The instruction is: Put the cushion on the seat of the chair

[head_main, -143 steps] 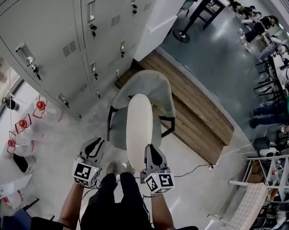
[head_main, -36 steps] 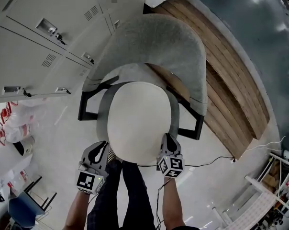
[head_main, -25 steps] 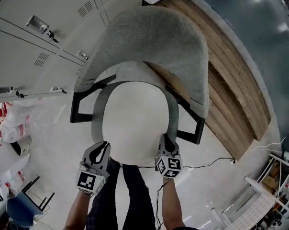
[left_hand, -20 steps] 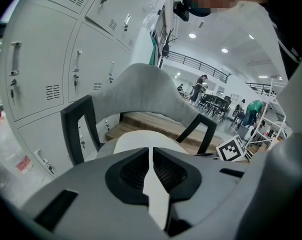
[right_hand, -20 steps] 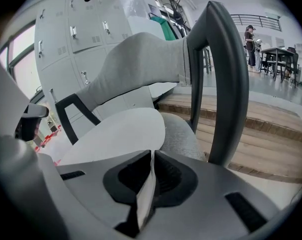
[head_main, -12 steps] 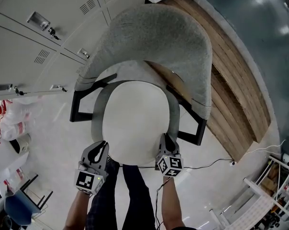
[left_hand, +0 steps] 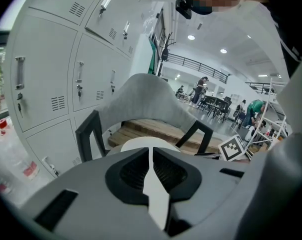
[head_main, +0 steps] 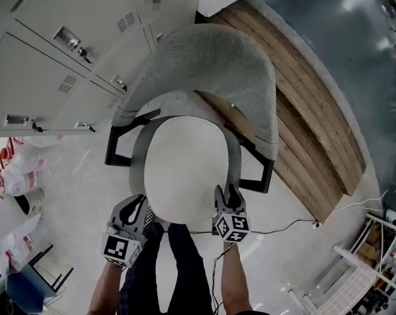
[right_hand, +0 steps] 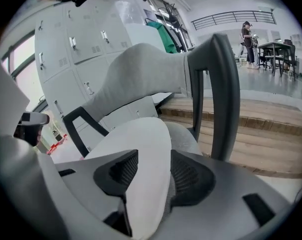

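A white oval cushion (head_main: 188, 169) lies flat on the seat of a grey chair (head_main: 211, 64) with black armrests. My left gripper (head_main: 139, 205) is at the cushion's near left edge. In the left gripper view its jaws (left_hand: 152, 151) are shut on a thin strip of the cushion (left_hand: 156, 194). My right gripper (head_main: 225, 194) is at the near right edge. Its jaws have just been opening. In the right gripper view they (right_hand: 153, 166) stand apart around the cushion's edge (right_hand: 136, 149), with grey seat showing beside one pad.
Grey lockers (head_main: 47, 58) stand behind and left of the chair. A wooden platform (head_main: 309, 130) runs along its right. A cable (head_main: 283, 225) lies on the pale floor. Plastic bags (head_main: 14, 176) sit far left. The person's legs (head_main: 178, 268) are below the cushion.
Several seconds ago the cushion was held up on edge; now it lies flat on the seat. In the last half second the right jaws spread apart; the left gripper keeps its grip.
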`<state>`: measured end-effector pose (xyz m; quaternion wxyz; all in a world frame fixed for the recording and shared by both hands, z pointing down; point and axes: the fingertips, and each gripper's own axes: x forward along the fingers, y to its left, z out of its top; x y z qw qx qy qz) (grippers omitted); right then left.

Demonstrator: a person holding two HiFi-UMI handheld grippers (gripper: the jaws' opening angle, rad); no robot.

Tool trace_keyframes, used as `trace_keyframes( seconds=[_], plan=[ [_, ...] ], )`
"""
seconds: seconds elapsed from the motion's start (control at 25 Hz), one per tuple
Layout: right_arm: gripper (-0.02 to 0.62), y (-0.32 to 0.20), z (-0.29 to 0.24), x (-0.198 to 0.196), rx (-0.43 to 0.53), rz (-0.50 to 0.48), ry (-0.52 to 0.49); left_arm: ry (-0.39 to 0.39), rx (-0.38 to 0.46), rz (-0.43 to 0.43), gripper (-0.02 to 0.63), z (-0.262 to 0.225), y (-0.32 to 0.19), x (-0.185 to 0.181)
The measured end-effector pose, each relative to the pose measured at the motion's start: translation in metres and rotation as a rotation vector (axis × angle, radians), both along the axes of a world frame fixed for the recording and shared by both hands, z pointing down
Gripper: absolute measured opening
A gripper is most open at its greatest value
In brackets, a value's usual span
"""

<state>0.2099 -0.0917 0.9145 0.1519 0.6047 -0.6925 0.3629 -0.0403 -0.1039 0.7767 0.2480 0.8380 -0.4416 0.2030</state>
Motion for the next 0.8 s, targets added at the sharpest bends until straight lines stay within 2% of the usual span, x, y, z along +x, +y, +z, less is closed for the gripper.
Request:
trace_keyframes(
  seconds=[0.2, 0.56, 0.8],
  plan=[
    [0.196, 0.0, -0.046, -0.002, 0.042, -0.023, 0.026, 0.017, 0.028, 0.003, 0.038, -0.031, 0.002, -0.006],
    [0.193, 0.012, -0.146, -0.014, 0.129, -0.006, 0.069, 0.028, 0.078, 0.031, 0.038, -0.105, 0.01, -0.021],
    [0.137, 0.023, -0.22, -0.03, 0.193, 0.007, 0.1, 0.024, 0.139, 0.071, 0.038, -0.164, 0.01, -0.03]
  ],
)
